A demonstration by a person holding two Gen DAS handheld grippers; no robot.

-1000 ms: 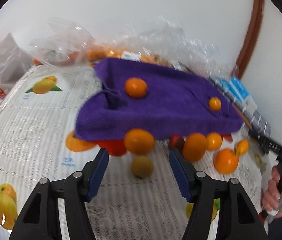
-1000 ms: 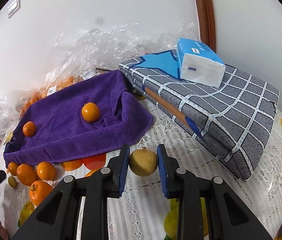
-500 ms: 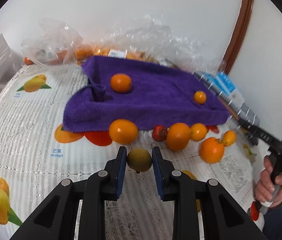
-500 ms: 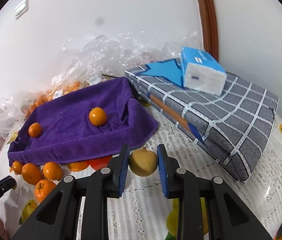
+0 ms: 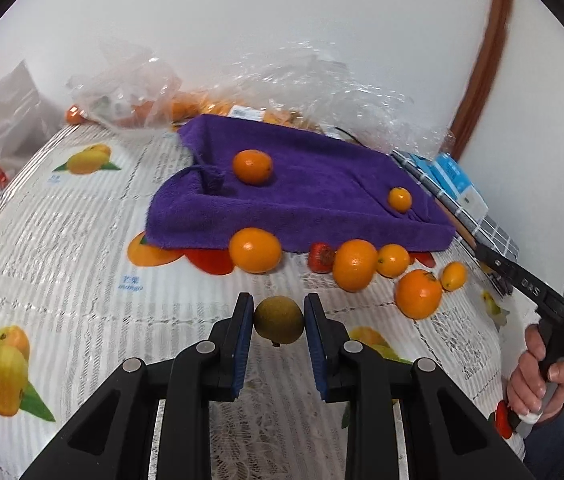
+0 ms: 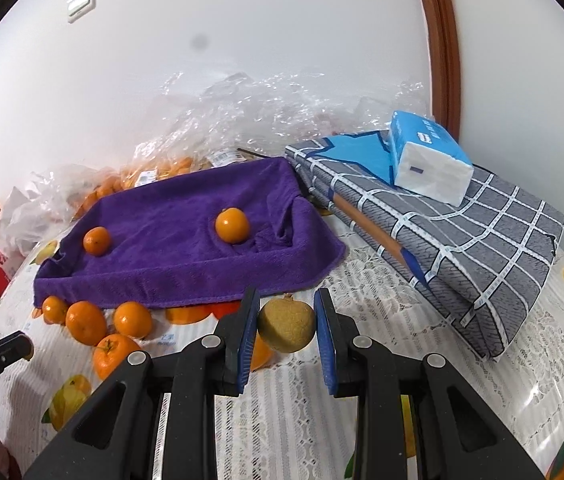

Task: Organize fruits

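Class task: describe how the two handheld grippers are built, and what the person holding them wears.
Each gripper, left gripper and right gripper, has angular black arms with round silver rivets and flat blue pads on the fingers. Seen from the left camera, the right one has a black handle with white lettering and a cable. The hand shows a dark sleeve cuff.

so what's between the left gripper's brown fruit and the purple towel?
Left wrist view: only a big orange at the purple towel edge; otherwise bare tablecloth beyond the brown fruit.

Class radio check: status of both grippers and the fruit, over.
Left gripper shut on brown fruit. Right gripper shut on second brown fruit. Two oranges on purple towel. Nothing blocking.
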